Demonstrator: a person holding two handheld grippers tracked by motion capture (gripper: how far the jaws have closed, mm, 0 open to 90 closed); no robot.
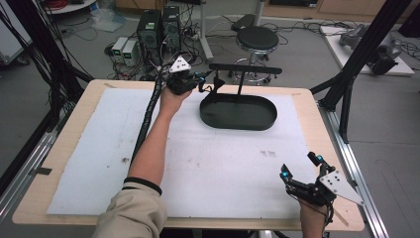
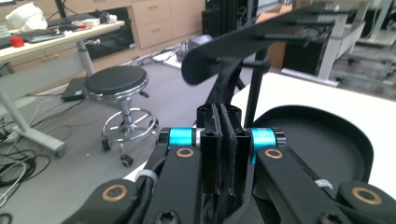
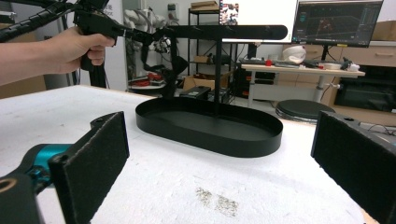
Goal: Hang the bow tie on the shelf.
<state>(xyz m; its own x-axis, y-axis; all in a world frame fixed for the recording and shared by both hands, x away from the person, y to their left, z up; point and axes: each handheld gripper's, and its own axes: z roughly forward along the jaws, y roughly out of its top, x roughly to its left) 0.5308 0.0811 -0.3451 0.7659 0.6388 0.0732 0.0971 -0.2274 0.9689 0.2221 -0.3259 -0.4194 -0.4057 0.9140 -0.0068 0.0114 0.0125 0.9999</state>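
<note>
Pinching shut, the left gripper (image 1: pixel 207 82) has its two pads pressed flat together with no gap. The lower end of a dark strap (image 2: pixel 224 86) seems to be caught between them, though the pinch itself is too dark to be sure of.

Straight ahead of the jaws and just above them, the strap rises to the near end of the bar (image 2: pixel 261 37). This is the top rail of a black stand, and the strap hangs from it. The bar's long axis runs away from the gripper, forward and to its right, and small pegs show along it further out. Below the bar and to the gripper's right, a thin post (image 1: pixel 241 85) drops into an oval tray (image 1: pixel 237 126) that forms the stand's base.

The coming move likely turns on this: the strap lies up and ahead of the jaws at the bar's open end. Freeing it would mean travelling back along the bar's line toward the gripper, not across it.

Well apart from the stand, the right gripper (image 1: pixel 299 166) is spread wide and holds nothing. From it, the tray lies ahead and the strap (image 3: pixel 176 70) further off to its left. The left hand (image 3: pixel 77 46) is much the nearer one.
</note>
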